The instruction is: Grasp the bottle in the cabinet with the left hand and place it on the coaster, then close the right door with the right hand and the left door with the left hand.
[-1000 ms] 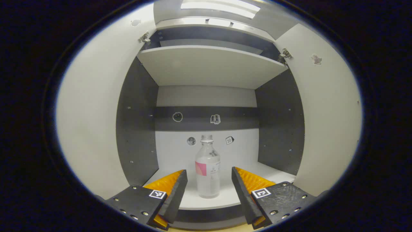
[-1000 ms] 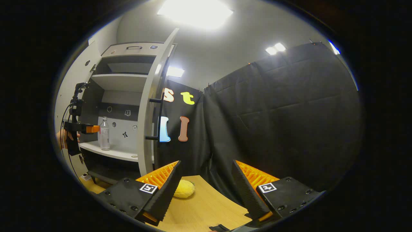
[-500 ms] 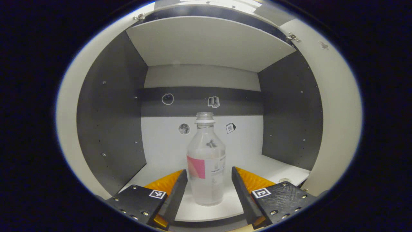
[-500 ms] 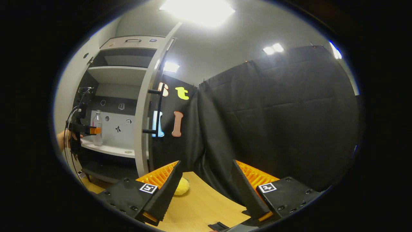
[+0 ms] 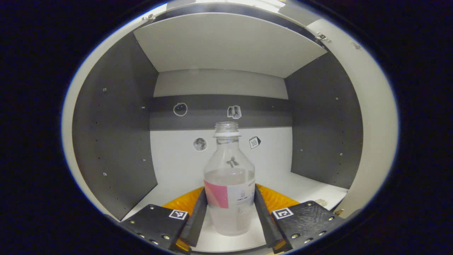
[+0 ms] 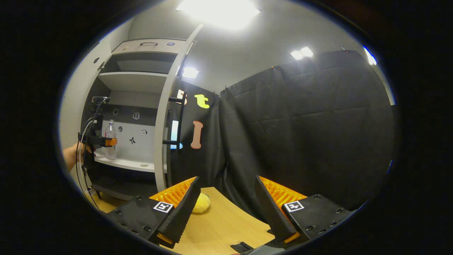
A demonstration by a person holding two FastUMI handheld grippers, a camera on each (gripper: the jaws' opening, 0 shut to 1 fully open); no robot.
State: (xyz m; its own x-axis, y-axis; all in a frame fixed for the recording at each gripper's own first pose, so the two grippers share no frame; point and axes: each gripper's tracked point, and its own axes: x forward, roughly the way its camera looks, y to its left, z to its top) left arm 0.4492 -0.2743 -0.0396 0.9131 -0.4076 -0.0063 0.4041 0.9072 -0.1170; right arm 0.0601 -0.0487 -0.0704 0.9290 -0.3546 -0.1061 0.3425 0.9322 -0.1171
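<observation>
1. Two fingers of the left gripper (image 5: 229,219) sit tight against either side of the bottle (image 5: 229,184), clamped onto its lower body at the label band.
2. Between those fingers the bottle stands upright on the white cabinet shelf (image 5: 311,187) (clear body, a pink patch on the label, its cap just above the fingers' reach).
3. Beyond the bottle, small stickers (image 5: 200,144) dot the cabinet's back panel.
4. Over at the right gripper (image 6: 226,209), the fingers are spread wide with nothing between them, above the wooden table (image 6: 219,226).
5. Just past its left finger lies a yellow coaster (image 6: 201,204).
6. Farther off to its left, the open right door (image 6: 161,141) stands edge-on, with the bottle and a hand (image 6: 72,156) beyond it.
</observation>
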